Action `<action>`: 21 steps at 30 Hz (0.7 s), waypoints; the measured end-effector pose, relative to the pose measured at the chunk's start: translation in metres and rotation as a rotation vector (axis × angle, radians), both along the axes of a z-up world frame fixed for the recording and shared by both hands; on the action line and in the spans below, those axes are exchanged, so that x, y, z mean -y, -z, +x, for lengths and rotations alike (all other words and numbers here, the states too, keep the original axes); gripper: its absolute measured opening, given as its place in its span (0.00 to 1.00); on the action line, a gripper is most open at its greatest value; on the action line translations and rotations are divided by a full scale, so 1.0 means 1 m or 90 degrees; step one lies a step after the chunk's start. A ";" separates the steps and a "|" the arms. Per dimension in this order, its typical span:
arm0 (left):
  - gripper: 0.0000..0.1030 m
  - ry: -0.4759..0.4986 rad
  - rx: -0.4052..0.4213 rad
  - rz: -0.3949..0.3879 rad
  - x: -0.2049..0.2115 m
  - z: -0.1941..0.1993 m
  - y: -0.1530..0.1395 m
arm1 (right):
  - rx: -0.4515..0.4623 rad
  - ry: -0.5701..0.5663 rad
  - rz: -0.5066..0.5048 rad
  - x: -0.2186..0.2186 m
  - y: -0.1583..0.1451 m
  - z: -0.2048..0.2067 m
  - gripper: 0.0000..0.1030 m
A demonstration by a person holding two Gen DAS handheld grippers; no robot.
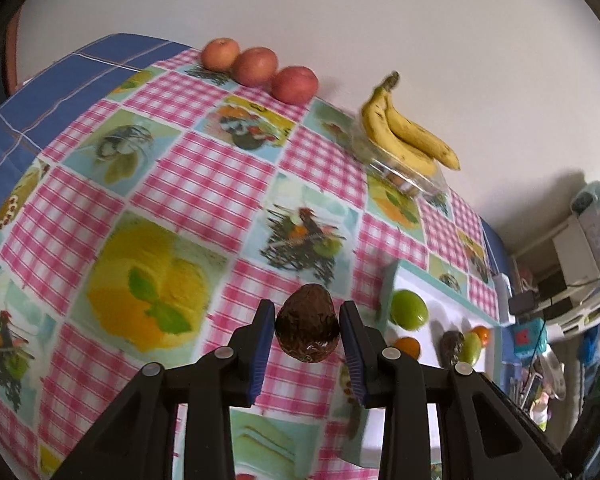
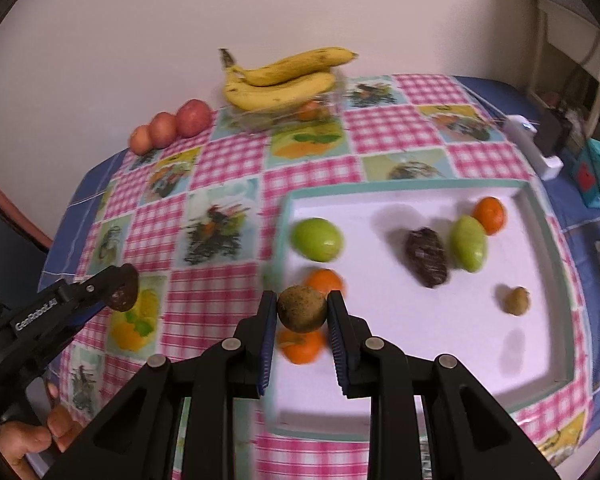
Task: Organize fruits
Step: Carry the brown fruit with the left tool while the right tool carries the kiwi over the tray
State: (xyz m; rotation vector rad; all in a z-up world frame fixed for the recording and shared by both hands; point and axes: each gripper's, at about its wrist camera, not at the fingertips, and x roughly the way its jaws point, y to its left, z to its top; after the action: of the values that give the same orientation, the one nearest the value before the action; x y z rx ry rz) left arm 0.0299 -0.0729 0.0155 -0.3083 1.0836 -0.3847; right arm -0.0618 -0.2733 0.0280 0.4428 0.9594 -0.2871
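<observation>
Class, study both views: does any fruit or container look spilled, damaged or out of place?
Nothing stands out. Three red apples sit in a row by the wall, yellow bananas lie across a clear plastic box, and the other loose fruit lies inside the white tray.

**Things you can't see well**

The tray (image 1: pixel 396 280) is partly hidden behind the left gripper's fingers (image 1: pixel 356 352) and runs off the bottom. An orange (image 2: pixel 302 346) sits half hidden behind the brown fruit (image 2: pixel 302 309). What lies in the clear box (image 2: pixel 284 118) under the bananas (image 2: pixel 278 84) is too blurry to tell. The hand (image 2: pixel 32 436) is cut off at the corner.
</observation>
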 end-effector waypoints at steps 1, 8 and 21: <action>0.35 0.005 -0.002 0.001 0.003 -0.002 0.000 | -0.004 0.011 -0.004 0.008 0.002 -0.005 0.26; 0.35 0.093 -0.008 0.025 0.052 -0.025 0.001 | -0.035 0.081 -0.015 0.054 0.014 -0.027 0.26; 0.35 0.225 -0.046 0.075 0.108 -0.068 0.019 | -0.040 0.162 0.010 0.098 0.021 -0.062 0.26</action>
State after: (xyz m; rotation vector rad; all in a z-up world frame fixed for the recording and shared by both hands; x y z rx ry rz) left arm -0.0384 -0.1810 -0.0030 -0.0237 1.2294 -0.6256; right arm -0.1236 -0.3718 0.0073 0.5735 0.9678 -0.5272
